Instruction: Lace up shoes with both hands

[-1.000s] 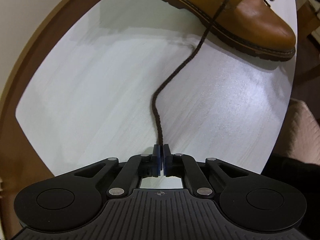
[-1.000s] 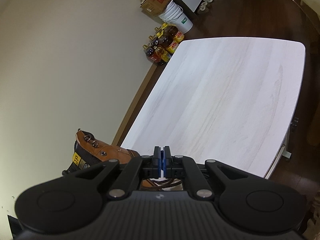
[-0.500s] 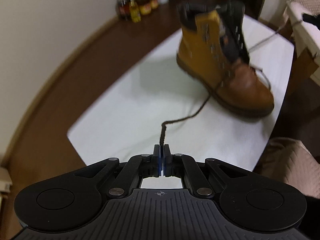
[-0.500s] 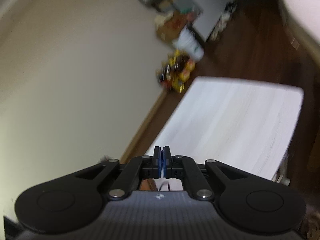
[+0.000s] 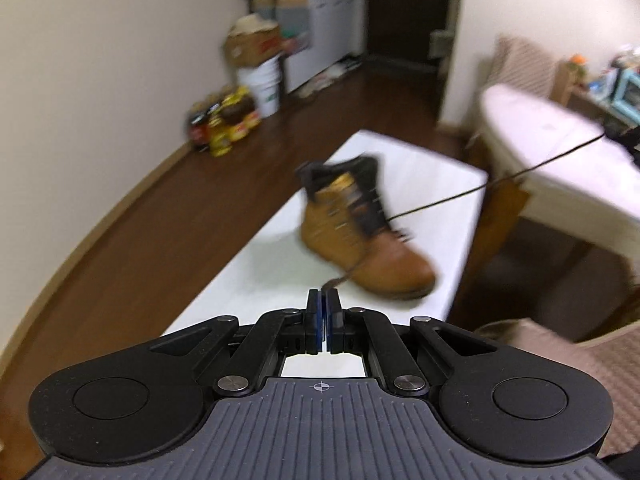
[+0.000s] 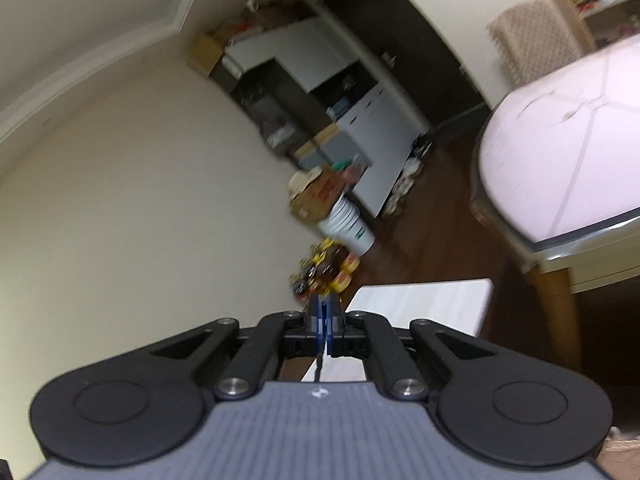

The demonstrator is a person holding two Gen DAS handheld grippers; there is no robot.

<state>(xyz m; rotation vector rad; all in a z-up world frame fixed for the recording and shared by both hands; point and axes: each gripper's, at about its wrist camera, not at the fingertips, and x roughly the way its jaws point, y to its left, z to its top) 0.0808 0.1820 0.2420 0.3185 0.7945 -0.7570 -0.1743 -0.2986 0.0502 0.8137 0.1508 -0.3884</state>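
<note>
One boot: a tan lace-up boot stands upright on the white table, near its right edge, toe towards the near right corner; blurred, so eyelets and hooks are hard to make out.
Near lace end: a dark lace runs from the boot's front to the left gripper, whose jaws are pressed together on its tip.
Far lace end: a second strand stretches taut from the boot's upper eyelets up to the right edge of the left wrist view, where a dark shape is cut off by the frame.
Right gripper: the right gripper has its jaws clamped on a dark cord hanging below the pads; the boot is hidden from this view.
Table in right view: only the far corner shows.
Surroundings: bottles, a white bucket and a cardboard box by the wall, all smeared.
</note>
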